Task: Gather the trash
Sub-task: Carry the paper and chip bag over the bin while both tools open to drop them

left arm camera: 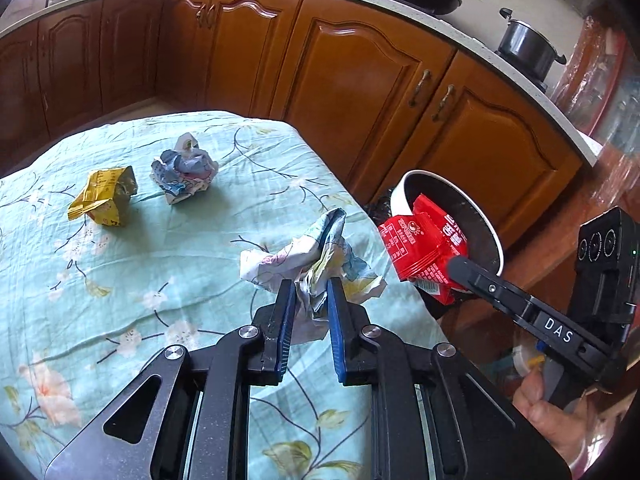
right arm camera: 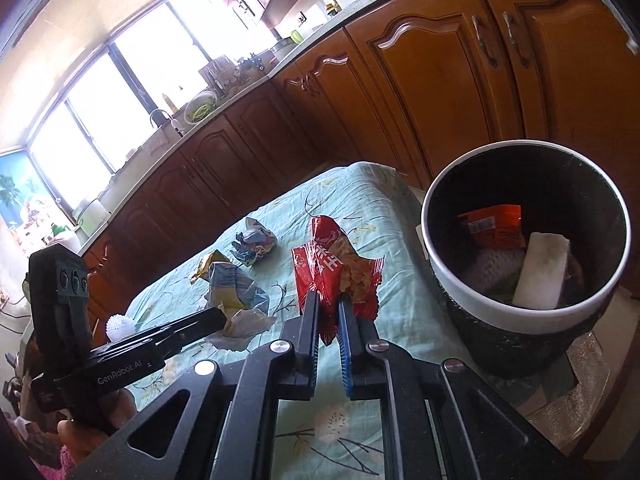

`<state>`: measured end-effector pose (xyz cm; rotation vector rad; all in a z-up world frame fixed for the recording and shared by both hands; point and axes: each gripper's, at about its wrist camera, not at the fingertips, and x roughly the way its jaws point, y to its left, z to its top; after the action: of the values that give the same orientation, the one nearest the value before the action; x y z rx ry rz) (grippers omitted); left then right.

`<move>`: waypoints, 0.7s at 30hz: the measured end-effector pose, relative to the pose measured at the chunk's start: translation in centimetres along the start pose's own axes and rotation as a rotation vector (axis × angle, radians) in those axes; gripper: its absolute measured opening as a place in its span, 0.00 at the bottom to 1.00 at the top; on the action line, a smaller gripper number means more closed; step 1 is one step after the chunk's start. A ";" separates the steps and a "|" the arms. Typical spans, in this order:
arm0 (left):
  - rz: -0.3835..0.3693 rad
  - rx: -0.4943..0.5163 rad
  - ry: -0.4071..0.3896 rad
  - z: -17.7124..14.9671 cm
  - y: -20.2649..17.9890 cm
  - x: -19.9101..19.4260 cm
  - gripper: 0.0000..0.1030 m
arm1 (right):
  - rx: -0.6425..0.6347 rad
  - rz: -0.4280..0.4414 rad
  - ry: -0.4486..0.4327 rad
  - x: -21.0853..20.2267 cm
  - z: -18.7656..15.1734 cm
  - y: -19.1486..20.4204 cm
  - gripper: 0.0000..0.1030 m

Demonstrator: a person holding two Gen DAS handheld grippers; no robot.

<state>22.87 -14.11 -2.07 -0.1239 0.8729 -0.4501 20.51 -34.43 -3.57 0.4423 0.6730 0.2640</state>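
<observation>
Left wrist: left hand-held gripper [left arm camera: 312, 292] tilted down, pinching crumpled wrapper [left arm camera: 312, 264]; right hand-held gripper [right arm camera: 329, 304] pinching red packet [right arm camera: 332, 268] beside bin [right arm camera: 520, 304]

Four crumpled wrappers [left arm camera: 316, 268], one trash bin [right arm camera: 524, 312], two hand-held grippers [left arm camera: 311, 300]
</observation>
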 end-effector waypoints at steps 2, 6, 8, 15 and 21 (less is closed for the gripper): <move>-0.005 0.014 0.000 -0.1 -0.7 0.0 0.15 | 0.003 -0.007 -0.010 -0.7 -0.1 -0.3 0.08; -0.015 0.035 -0.003 -0.1 -1.8 -0.2 0.15 | 0.016 -0.018 -0.031 -2.0 -0.1 -1.0 0.08; -0.017 0.045 -0.003 -0.1 -2.4 -0.1 0.15 | 0.023 -0.024 -0.042 -2.5 -0.1 -1.4 0.08; -0.029 0.081 0.001 0.1 -4.4 0.2 0.15 | 0.041 -0.052 -0.075 -4.3 0.2 -2.9 0.09; -0.043 0.112 0.000 0.4 -5.9 0.5 0.15 | 0.056 -0.078 -0.103 -5.8 0.4 -4.2 0.09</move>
<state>21.50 -19.69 -0.45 -0.0402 0.8444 -0.5379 16.73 -40.41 -2.17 0.4793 0.5968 0.1482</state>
